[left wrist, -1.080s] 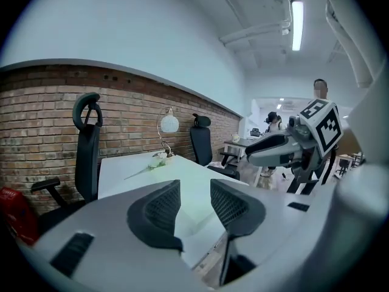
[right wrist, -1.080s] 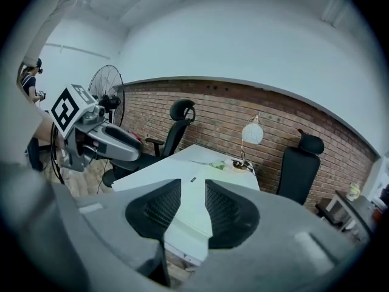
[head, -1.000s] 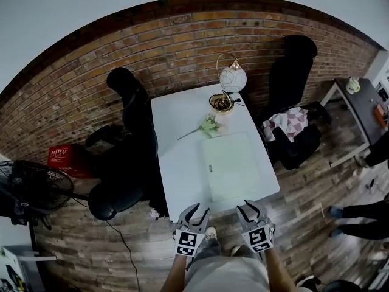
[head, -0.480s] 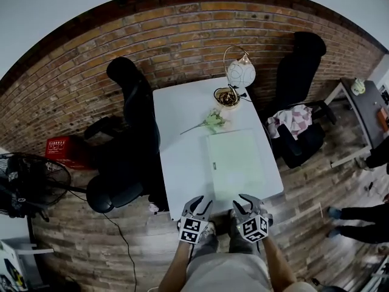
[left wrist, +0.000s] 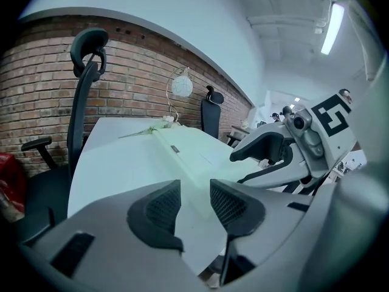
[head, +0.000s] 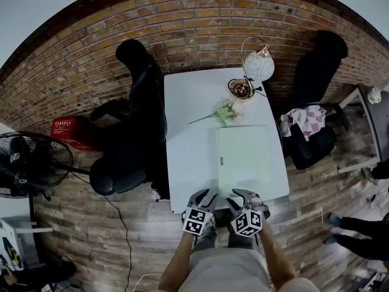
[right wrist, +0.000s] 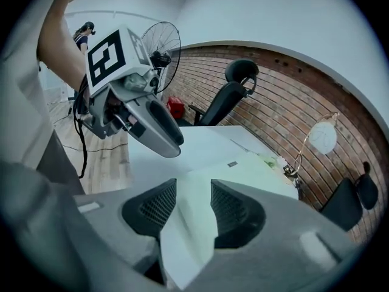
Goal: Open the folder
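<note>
- Left claw (head: 204, 194) (left wrist: 196, 202): sits at the near edge of the counter (head: 188, 126), left of the folder (head: 243, 157). In the left gripper view its two pads stand apart with nothing gripped. Bare white counter top shows through the gap.
- Right claw (head: 244, 194) (right wrist: 193, 205): just beside the left one, at the folder's near edge. In the right gripper view the jaws stand apart and have just been opening. The folder's near corner shows in the gap, and neither pad presses on it. Cannot tell whether the corner sits level with the pads or below them.
- Folder (left wrist: 188, 154) (right wrist: 243, 166): pale green, closed, flat on the right half of the counter. Its long side runs away from the person. There is a small dark tab near its left edge.
- Flower (head: 222, 111): lies on the counter at the folder's far left corner, stem pointing left.
- Basket (head: 241, 89) and lamp (head: 258, 62) with a round white shade: both at the counter's far right corner, close together.
- Black office chair (head: 143, 96): against the counter's left side. A second chair (head: 319, 66) stands beyond the right side, with a checked cloth (head: 307, 119) on a seat near it.
- Fan (head: 30, 163) and red crate (head: 68, 129): on the wood floor, well to the left.
- Brick wall (head: 182, 23): behind everything.
</note>
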{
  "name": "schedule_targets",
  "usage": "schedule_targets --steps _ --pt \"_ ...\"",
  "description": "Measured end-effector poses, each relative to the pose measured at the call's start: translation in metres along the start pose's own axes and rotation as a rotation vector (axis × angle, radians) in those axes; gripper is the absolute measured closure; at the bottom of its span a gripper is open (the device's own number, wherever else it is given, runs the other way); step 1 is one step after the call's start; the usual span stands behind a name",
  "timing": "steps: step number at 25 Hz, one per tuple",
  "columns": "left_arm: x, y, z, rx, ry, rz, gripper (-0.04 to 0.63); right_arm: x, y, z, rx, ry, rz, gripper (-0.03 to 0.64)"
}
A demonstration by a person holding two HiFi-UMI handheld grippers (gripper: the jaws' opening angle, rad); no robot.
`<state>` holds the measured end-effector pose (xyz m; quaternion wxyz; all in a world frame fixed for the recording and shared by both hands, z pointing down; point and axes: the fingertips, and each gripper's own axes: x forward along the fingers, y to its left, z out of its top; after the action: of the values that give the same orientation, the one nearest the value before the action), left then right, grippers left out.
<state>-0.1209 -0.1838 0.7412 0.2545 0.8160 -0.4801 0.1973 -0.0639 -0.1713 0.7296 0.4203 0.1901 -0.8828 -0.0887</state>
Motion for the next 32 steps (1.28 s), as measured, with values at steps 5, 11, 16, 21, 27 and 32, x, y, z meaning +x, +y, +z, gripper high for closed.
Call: schedule_targets --steps 5,11,16,21,27,32 --pt "0.012 0.001 -0.004 -0.022 0.018 0.019 0.443 0.014 0.006 -0.012 -0.075 0.028 0.057 0.442" --pt "0.021 0.003 -0.007 -0.05 0.029 0.037 0.443 0.026 0.011 -0.024 -0.152 0.056 0.097 0.44" --pt "0.025 0.005 -0.012 -0.069 0.038 0.05 0.443 0.035 0.016 -0.03 -0.192 0.064 0.104 0.44" --pt "0.026 0.004 -0.015 -0.076 0.042 0.057 0.443 0.035 0.02 -0.031 -0.205 0.058 0.121 0.463" --pt "0.031 0.001 -0.018 -0.067 0.049 0.055 0.443 0.029 0.023 -0.028 -0.211 0.042 0.159 0.521" --pt "0.032 -0.002 -0.017 -0.066 0.048 0.045 0.444 0.022 0.023 -0.024 -0.166 0.023 0.174 0.56"
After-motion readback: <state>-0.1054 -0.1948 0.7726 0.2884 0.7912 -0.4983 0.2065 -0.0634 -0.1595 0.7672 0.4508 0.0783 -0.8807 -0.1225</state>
